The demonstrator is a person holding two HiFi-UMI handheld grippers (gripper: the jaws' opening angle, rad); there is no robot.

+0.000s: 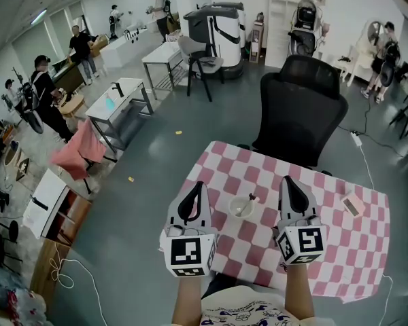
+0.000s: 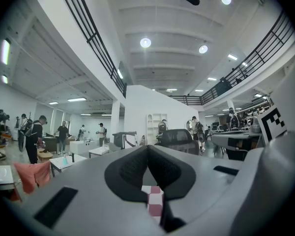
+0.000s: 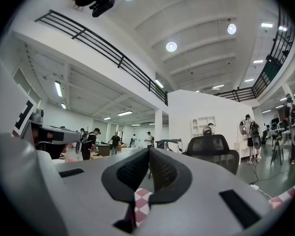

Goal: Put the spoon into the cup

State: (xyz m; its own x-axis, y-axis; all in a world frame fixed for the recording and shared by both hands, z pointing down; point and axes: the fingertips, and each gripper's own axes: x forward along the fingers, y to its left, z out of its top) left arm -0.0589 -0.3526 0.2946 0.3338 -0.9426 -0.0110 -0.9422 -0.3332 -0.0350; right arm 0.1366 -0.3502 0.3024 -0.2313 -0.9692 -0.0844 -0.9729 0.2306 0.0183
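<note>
Two empty grippers, jaws together, flank the cup (image 1: 242,208), clear gaps either side, with the spoon (image 1: 247,202) standing in it. The left gripper (image 1: 198,185) sits at the tabletop's (image 1: 330,240) left edge and the right gripper (image 1: 286,180) mid-cloth. A black chair (image 1: 300,111) stands behind the far edge.

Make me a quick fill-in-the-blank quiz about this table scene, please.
The spoon sits inside the white ____.
The left gripper and the right gripper both have their jaws ____.
Behind the checkered table stands a black office ____.
Missing words: cup; shut; chair.
</note>
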